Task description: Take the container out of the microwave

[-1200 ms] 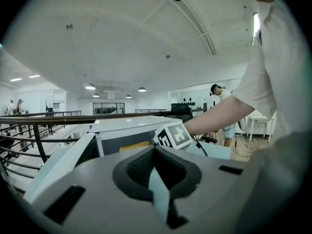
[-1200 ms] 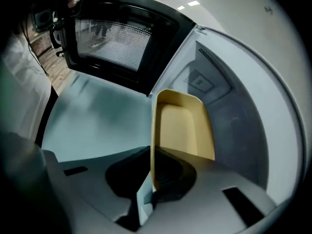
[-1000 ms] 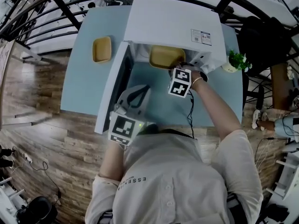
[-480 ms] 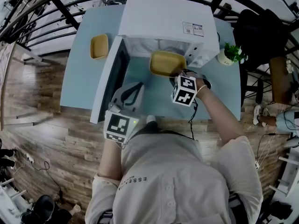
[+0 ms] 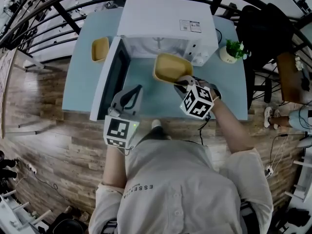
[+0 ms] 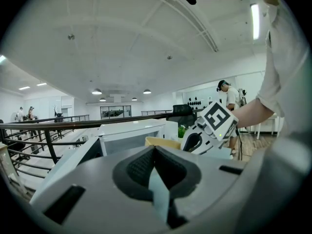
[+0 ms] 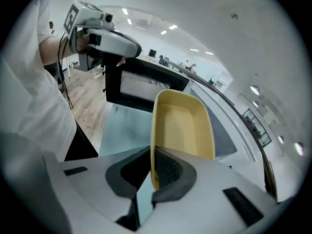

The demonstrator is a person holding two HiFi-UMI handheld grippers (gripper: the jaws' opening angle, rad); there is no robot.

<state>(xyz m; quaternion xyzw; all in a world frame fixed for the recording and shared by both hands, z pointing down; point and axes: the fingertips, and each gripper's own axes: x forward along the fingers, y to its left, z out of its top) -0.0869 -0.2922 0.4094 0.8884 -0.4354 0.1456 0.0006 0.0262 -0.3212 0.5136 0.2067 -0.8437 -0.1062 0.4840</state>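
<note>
Out came the yellow container [image 5: 170,66], past the microwave [image 5: 163,21] front edge, over the worktop [image 5: 83,82]. Its long side points back at the microwave. The right gripper [image 7: 152,156] fingers pinch its near rim. The left gripper [image 6: 155,155] fingers are closed, empty.

A small yellow dish [image 5: 100,49] lies on the pale blue table [image 5: 80,87] near its far left corner, and a potted plant [image 5: 229,51] stands near its far right corner. Wooden floor [image 5: 44,140] lies around the table, with a black railing [image 5: 58,6] beyond it.

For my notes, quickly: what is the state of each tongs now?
Left tongs: closed, empty.
Right tongs: closed on the rim of the yellow container.
</note>
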